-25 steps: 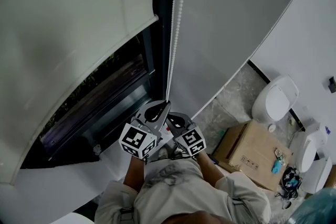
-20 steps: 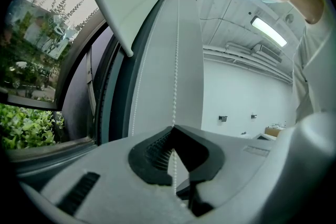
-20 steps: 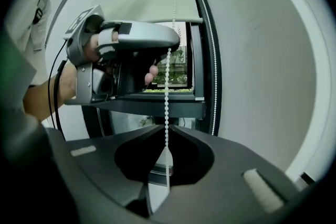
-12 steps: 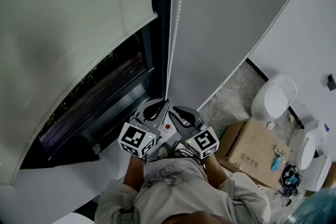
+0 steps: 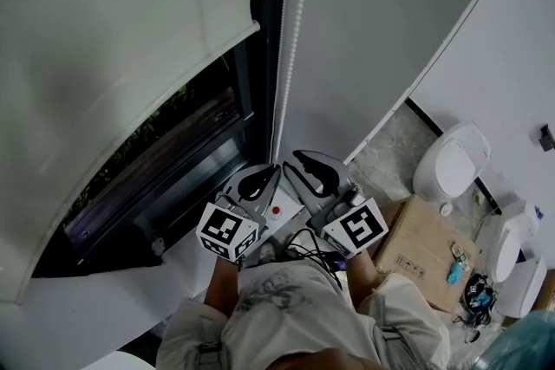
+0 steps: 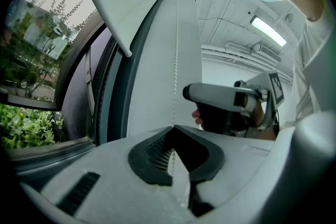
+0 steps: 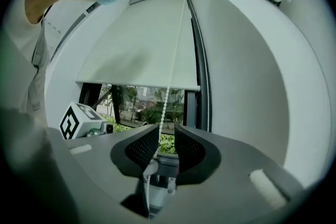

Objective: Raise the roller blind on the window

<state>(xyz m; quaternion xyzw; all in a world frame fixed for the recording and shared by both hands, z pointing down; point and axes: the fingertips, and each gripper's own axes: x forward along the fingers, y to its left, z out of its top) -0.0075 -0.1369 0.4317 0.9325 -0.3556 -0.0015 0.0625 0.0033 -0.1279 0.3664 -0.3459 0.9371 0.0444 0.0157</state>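
The roller blind (image 5: 121,30) hangs partway down the window (image 5: 173,152), its bottom bar well above the sill, so a dark band of glass is already uncovered. The job looks to be mid-cycle in a hand-over-hand pull on the bead chain (image 5: 290,39), which runs down the frame at the blind's right edge to the two grippers. The left gripper (image 5: 267,175) has its jaws closed on the chain and seems to be anchoring it. The right gripper (image 5: 299,165) sits just beside it and slightly higher. Its jaws have just been opening and stand wide, with the chain running loose between the pads, gripped by neither. The next move probably calls for the right gripper to close on the chain farther up and draw it down while the left one lets go, keeping the thin beads centred between the pads so they do not slip out sideways. Only the head view shows both grippers together, along with the floor and a cardboard box (image 5: 425,251). The left gripper view alone shows the chain (image 6: 176,60) pinched at its jaw tips and the right gripper (image 6: 220,99) from the side. The right gripper view alone takes in the blind (image 7: 136,50) whole, with greenery below its bar.
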